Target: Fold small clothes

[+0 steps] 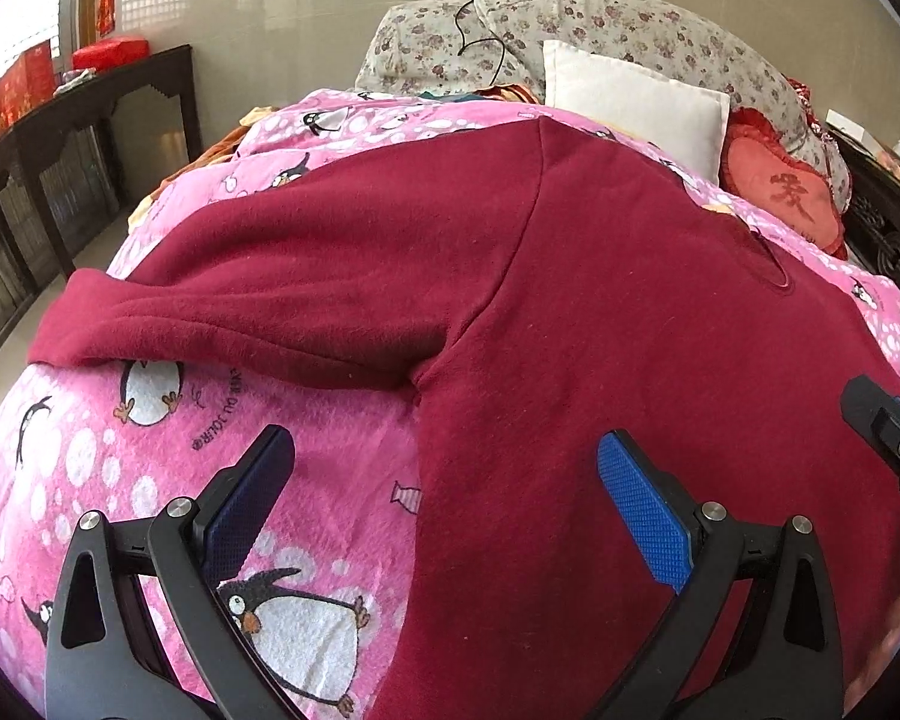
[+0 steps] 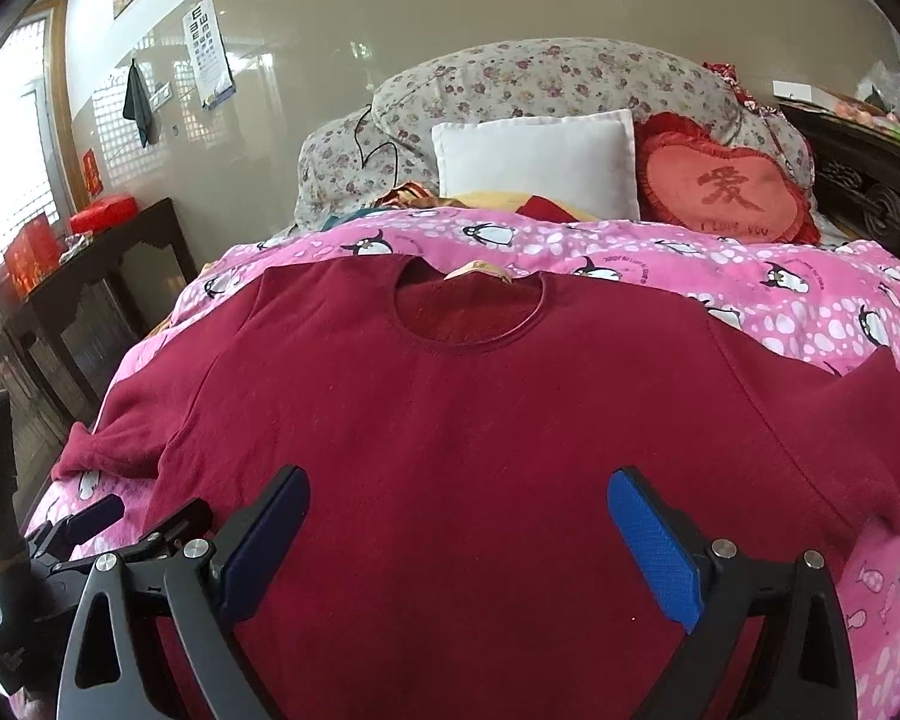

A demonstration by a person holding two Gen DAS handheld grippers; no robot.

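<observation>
On the bed's pink penguin blanket [image 2: 720, 300] a dark red sweater [image 2: 480, 420] lies flat, sleeves out. Left tool [image 1: 444, 498] and right tool [image 2: 459, 534] hover wide apart, empty. Folding hasn't started; next, grab a sleeve.

Pink penguin blanket [image 2: 720, 294], maroon sweater [image 2: 480, 420] spread flat
</observation>
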